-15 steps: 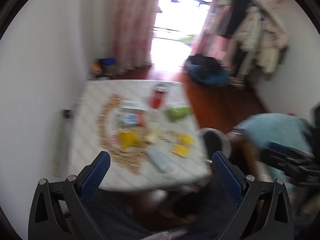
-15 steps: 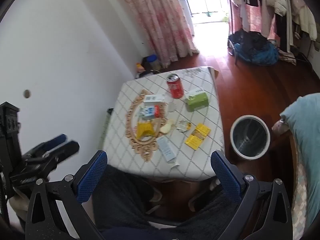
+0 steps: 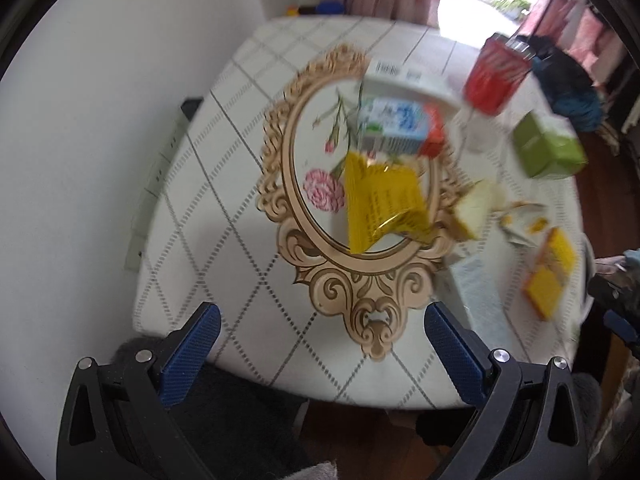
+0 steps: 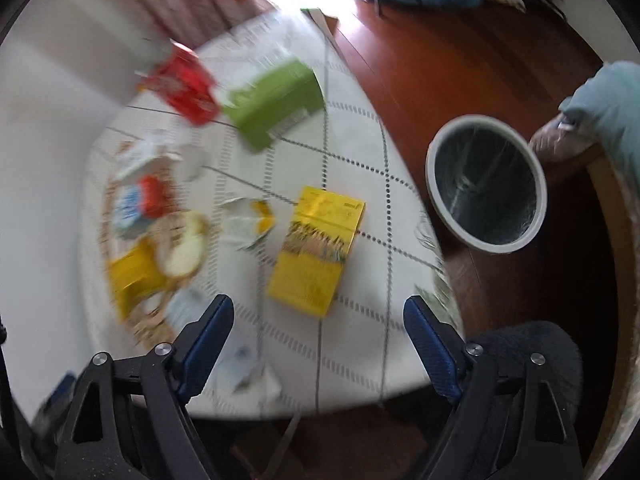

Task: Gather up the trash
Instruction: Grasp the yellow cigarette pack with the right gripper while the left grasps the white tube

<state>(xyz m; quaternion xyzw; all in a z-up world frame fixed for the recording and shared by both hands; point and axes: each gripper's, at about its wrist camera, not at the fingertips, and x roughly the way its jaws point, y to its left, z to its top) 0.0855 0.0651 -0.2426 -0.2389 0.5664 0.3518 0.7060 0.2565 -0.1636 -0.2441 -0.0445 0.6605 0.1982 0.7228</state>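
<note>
**Lining up the first pick over the table**

Both grippers are hanging above the table (image 3: 224, 184) with their jaws spread wide and nothing between them. The left gripper (image 3: 320, 344) is pointing at the near edge, with the yellow packet (image 3: 380, 204) lying inside the gold oval print straight ahead of it. The right gripper (image 4: 318, 328) is looking down at the yellow box (image 4: 318, 252), which is lying flat just ahead of its fingertips.

The rest of the trash is sitting spread over the tabletop: a red can (image 4: 186, 86) and a green box (image 4: 276, 102) toward the far side, a blue-and-white carton (image 3: 400, 128) beyond the packet, a torn wrapper (image 4: 248, 220) beside the yellow box, and a pale chunk (image 4: 184, 256), perhaps bread, next to the packet. The bin (image 4: 486, 186) is standing open on the floor, off the table's right side and near the right gripper.

The step in hand is probably the reach for a first item. Both views are smearing with motion, so slowing before closing would likely help. The yellow box looks like the natural start for the right gripper: it is closest and the bin is on that side. Since it is lying flat, the fingers should probably be straddling its narrow width and coming in low, so one finger is catching an edge, not skidding over the top. The packet looks crinkly and thin; pinching a raised fold may be holding better than pressing it flat. The can could be rolling if nudged.
</note>
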